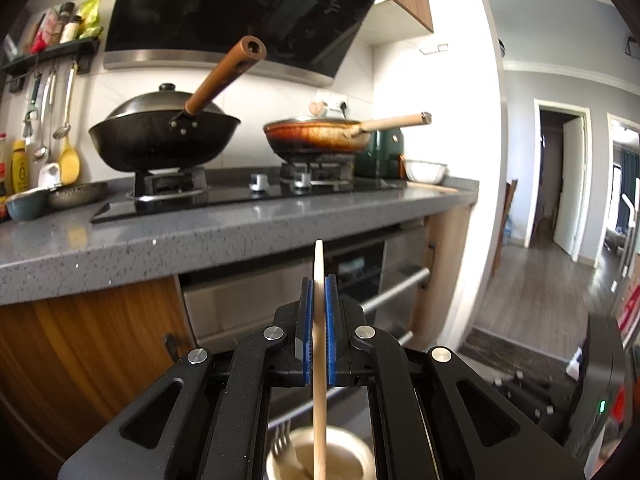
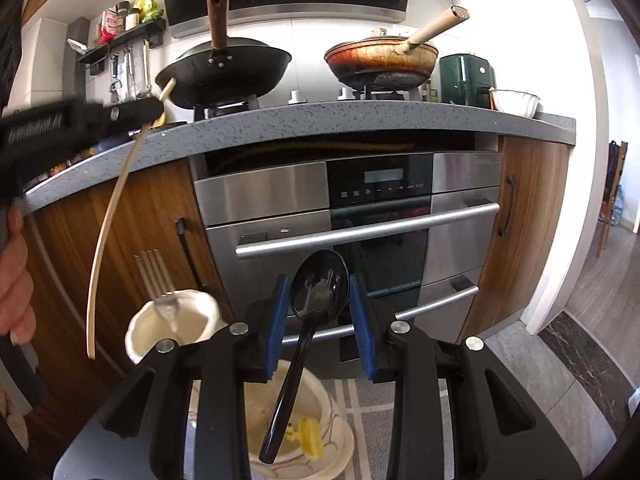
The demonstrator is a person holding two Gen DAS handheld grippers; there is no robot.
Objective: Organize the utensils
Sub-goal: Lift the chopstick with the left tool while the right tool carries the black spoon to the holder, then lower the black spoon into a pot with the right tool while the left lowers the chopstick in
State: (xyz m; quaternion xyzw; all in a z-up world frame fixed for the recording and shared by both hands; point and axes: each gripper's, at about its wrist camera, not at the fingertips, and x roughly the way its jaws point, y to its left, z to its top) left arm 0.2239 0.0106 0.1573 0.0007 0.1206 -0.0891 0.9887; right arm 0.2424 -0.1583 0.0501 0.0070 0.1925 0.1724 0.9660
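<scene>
My left gripper (image 1: 319,286) is shut on a pale wooden chopstick (image 1: 319,360) that hangs down over a cream cup (image 1: 352,460) holding a metal fork (image 1: 282,440). In the right wrist view the left gripper (image 2: 154,110) holds that chopstick (image 2: 106,236) above and left of the cup (image 2: 192,316) with the fork (image 2: 154,276). My right gripper (image 2: 319,300) is open; a black plastic spoon (image 2: 316,292) stands between its jaws, its handle down in a second cream cup (image 2: 320,404) that also holds a small yellow item (image 2: 308,440).
A grey counter (image 2: 360,120) carries a black wok (image 2: 224,68) and a frying pan (image 2: 380,60) on the hob. A steel oven (image 2: 360,216) sits below, between wooden cabinet doors (image 2: 524,216). Utensils hang on the wall (image 1: 52,120) at the left.
</scene>
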